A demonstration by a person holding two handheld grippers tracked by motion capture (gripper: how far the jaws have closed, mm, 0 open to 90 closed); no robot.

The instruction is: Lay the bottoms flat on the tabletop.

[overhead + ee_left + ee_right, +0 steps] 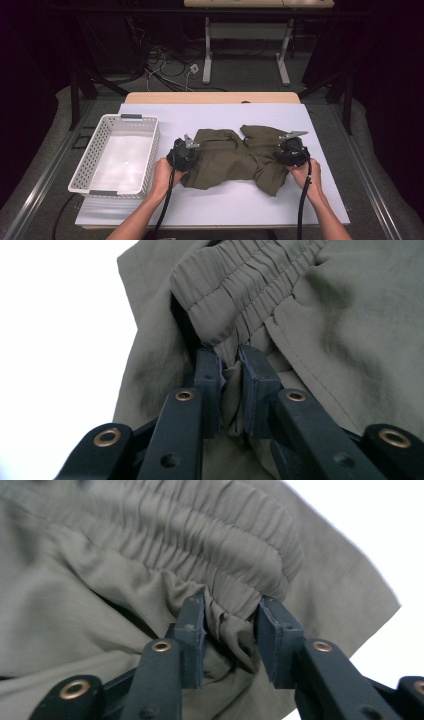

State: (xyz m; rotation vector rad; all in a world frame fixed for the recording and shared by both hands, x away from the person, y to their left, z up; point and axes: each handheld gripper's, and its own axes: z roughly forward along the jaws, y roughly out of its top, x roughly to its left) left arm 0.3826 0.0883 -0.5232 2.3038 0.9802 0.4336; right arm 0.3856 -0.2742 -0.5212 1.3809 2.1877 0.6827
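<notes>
Olive-green shorts [232, 159] lie crumpled on the white table top [215, 202], right of a white plastic basket [97, 145] that stands at the table's left side with nothing in it. Both hands are at the garment. Left gripper [231, 360]: jaws nearly together, pads pinching a fold of cloth just below the gathered elastic waistband [250, 285]; grip looks firm. Right gripper [231, 615]: jaws wider apart, a bunch of fabric under the waistband sits between them; the pads touch the cloth on both sides, so I read it as a looser hold on a thicker bunch. In the high view the left gripper [183, 152] is at the left end of the shorts and the right gripper [292, 151] at the right end, well apart, the cloth slack between them. Judgement: grasping at the two ends is done or very nearly so. Still to do: lifting, pulling the garment flat or folding it, and perhaps moving it to the basket, none of which has begun. Shorts are still wrinkled, one leg doubled over near the right side.
</notes>
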